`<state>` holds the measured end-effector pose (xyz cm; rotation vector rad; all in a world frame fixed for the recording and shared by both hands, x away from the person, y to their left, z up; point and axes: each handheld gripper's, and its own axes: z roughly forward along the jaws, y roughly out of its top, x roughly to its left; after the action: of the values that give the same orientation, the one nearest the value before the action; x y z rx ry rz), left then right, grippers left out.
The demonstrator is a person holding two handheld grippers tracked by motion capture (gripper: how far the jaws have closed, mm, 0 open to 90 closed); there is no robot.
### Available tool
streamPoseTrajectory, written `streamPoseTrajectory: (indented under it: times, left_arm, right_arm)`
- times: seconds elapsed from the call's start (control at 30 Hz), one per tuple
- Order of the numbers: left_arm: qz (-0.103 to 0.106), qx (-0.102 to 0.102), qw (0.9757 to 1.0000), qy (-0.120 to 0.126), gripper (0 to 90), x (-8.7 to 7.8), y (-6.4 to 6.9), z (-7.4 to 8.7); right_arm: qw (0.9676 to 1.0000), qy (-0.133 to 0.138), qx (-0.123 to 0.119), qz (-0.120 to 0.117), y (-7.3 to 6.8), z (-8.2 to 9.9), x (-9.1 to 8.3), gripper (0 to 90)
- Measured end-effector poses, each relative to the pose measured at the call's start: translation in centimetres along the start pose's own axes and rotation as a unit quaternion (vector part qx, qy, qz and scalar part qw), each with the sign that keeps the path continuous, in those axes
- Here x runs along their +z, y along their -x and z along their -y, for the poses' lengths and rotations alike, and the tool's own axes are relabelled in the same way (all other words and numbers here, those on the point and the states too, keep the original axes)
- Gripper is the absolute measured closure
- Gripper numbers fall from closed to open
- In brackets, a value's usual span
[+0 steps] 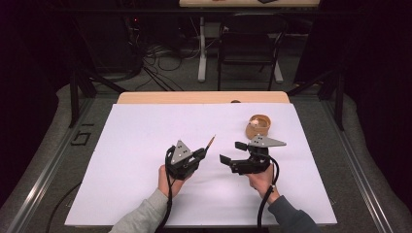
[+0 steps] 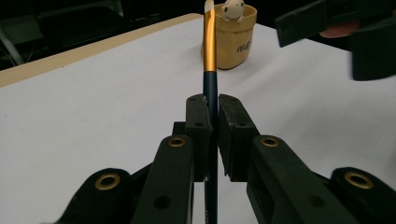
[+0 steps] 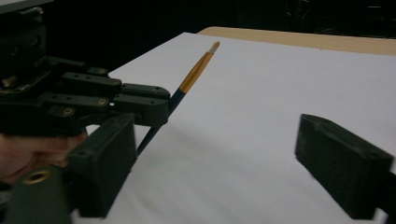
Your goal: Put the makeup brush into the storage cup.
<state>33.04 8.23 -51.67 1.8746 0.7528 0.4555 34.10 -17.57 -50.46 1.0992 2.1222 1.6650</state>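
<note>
Two grippers sit over the white sheet (image 1: 145, 145) in the high view. The left gripper (image 1: 203, 153), left of centre, has its jaws pressed together on a thin paintbrush (image 1: 210, 142) whose tip points to the far right. The right gripper (image 1: 232, 153) is just to its right, jaws spread wide with nothing between them and turned toward the left one. A small tan cup (image 1: 257, 125) stands on the sheet just beyond the right gripper

From the left gripper view, the left gripper (image 2: 212, 135) clamps the paintbrush (image 2: 210, 56) by its dark blue handle; the gold ferrule and pale tip stick up and away toward the tan cup (image 2: 231, 39), which holds a small pale figure (image 2: 233, 8). The right gripper (image 2: 322, 21) shows at the upper right

From the right gripper view, the right gripper (image 3: 224, 161) has its two black jaws far apart and holds nothing. On the left, the left gripper (image 3: 154, 105) grips the paintbrush (image 3: 196, 72), which slants up above the white sheet (image 3: 280, 88)
</note>
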Motion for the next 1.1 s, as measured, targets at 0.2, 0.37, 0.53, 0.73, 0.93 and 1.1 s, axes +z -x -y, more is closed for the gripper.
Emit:
streamPoseTrajectory:
  times: [0.2,0.37,0.53,0.73,0.93,1.1]
  left_arm:
    - [0.008,0.007,0.9999,-0.003,83.1,0.2,0.6,0.0]
    - [0.014,0.014,0.9998,-0.006,83.1,0.3,1.1,0.1]
    - [0.019,0.016,0.9997,-0.009,83.0,0.4,1.4,0.1]
    - [0.019,0.020,0.9996,-0.010,83.0,0.4,1.6,0.1]
    - [0.013,0.030,0.9995,-0.004,89.9,0.3,2.0,0.0]
    - [0.019,0.031,0.9993,-0.002,80.8,0.0,2.1,-0.3]
  right_arm:
    - [0.9999,0.008,0.009,-0.003,-0.1,-0.3,0.8,32.5]
    - [0.9996,0.002,0.027,-0.013,-0.2,-0.5,1.6,42.2]
    - [0.9985,-0.003,0.049,-0.025,-0.3,-0.6,2.4,52.0]
    - [0.9967,-0.009,0.072,-0.036,-0.3,-0.4,2.8,64.0]
    - [0.9934,0.011,0.097,-0.061,-0.5,-0.7,2.4,84.2]
    - [0.9967,0.023,0.059,-0.050,-1.1,-1.5,1.6,84.4]
